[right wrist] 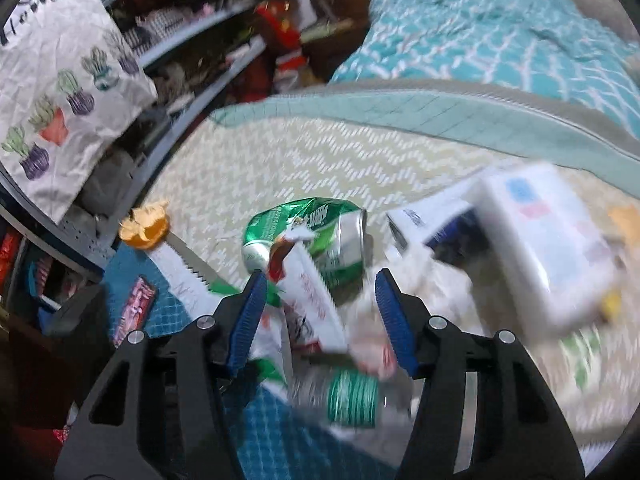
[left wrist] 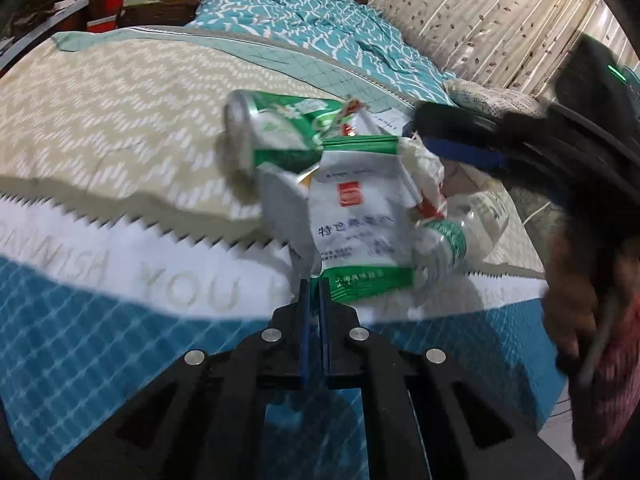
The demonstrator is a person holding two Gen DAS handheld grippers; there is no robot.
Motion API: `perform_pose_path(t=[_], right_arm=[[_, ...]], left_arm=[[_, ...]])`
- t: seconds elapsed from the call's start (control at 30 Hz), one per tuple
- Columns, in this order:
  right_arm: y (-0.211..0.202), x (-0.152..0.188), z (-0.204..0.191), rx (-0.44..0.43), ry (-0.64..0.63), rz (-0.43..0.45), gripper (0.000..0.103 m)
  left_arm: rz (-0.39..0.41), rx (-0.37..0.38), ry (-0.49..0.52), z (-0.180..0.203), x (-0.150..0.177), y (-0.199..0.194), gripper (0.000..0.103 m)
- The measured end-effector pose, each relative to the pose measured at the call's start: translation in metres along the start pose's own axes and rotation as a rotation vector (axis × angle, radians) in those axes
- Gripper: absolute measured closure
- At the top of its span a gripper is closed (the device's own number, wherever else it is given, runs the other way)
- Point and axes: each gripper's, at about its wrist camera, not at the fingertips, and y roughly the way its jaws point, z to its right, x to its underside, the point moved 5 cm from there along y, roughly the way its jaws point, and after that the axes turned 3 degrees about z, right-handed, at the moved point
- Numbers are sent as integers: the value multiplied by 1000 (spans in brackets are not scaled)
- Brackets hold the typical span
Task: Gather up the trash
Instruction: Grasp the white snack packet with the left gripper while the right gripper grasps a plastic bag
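Observation:
A pile of trash lies on the bed: a crushed green can [left wrist: 276, 132] [right wrist: 320, 236], a white and green foil packet [left wrist: 360, 228], a clear bottle with a green label [left wrist: 452, 240] [right wrist: 352, 398] and crumpled wrappers [right wrist: 308, 308]. My left gripper [left wrist: 314, 284] is shut, its blue pads pressed together on the lower edge of the foil packet. My right gripper [right wrist: 320, 284] is open, its fingers on either side of the wrappers above the bottle; it also shows in the left wrist view [left wrist: 460, 152] at the right of the pile.
A white box [right wrist: 552, 248] lies right of the pile. An orange peel [right wrist: 144, 228] and a pink wrapper [right wrist: 134, 308] lie at the left bed edge. Cluttered shelves [right wrist: 192, 64] stand to the left. A teal quilt [left wrist: 320, 20] and curtain [left wrist: 500, 20] are behind.

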Motion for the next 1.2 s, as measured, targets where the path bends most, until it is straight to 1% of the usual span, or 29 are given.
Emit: perform_pose_path(t=[0.03,0.07,0.1,0.13,0.17,0.2,0.23,0.3,0.4,0.47,0.5,0.53,0.57,0.6,0.63,0.67,0.7,0.73,0.77,0.8,0.9,0.97,1.03,1.07,1.1,1.13,1.17,1.2], right_arm=[[10,-3,-1,4,-14,-23,44],[16,-3,-2,-14,-22,-45,44],[19,-2,-3,-30,-25,-60,48],[22,0,-6,-45,-34,-76,52],[25,4,-11,-58,-56,-99,62],[27,11,-16,-73,-77,-126,69],[27,18,-20,-89,-88,-145,71],[30,33,-31,-100,-108,-169,85],[18,52,-46,-97,-151,-144,85],[9,53,-51,-93,-160,-112,85],[5,52,-50,-82,-159,-95,82],[0,48,-48,-71,-156,-76,82],[-4,43,-44,-62,-151,-59,77],[-8,36,-40,-50,-144,-43,53],[-12,31,-34,-28,-131,-23,33],[-18,24,-27,9,-112,24,11],[-24,19,-21,39,-107,66,12],[-25,15,-18,67,-128,60,14],[-24,14,-17,83,-145,42,22],[-20,13,-14,108,-162,19,25],[-13,9,-6,155,-188,-19,25],[-8,6,-3,183,-219,-39,25],[4,9,1,196,-227,-89,26],[15,14,6,192,-212,-141,35],[23,18,7,189,-202,-175,51],[28,22,9,188,-195,-195,52],[25,21,7,191,-198,-164,66],[19,19,4,185,-199,-143,68]], left_arm=[[6,2,-9,-4,4,-6,100],[9,4,-16,-7,6,-9,100],[14,6,-23,-11,10,-15,100],[20,3,-23,-13,12,-19,100],[26,0,-18,-15,13,-23,100],[36,-11,-9,-16,15,-28,100],[45,-22,-1,-17,16,-31,100],[57,-29,12,-18,17,-38,100],[69,-45,16,-22,20,-48,100],[79,-55,8,-29,22,-57,100],[83,-61,-1,-32,23,-62,100],[88,-64,-9,-36,24,-66,100],[91,-68,-14,-38,24,-69,100],[94,-80,-23,-42,25,-71,99],[96,-88,-34,-45,24,-71,96],[95,-88,-41,-48,23,-69,92],[90,-85,-49,-49,23,-68,79],[87,-89,-59,-51,22,-67,53],[92,-92,-69,-52,21,-67,42],[111,-87,-78,-53,18,-67,34],[110,-80,-77,-51,10,-61,34],[112,-68,-92,-50,6,-57,34],[97,-74,-90,-48,4,-47,37],[87,-84,-83,-46,5,-43,42],[69,-96,-69,-43,6,-37,68],[45,-106,-56,-42,8,-31,100],[26,-103,-54,-41,10,-27,100],[38,-96,-63,-41,10,-30,100]])
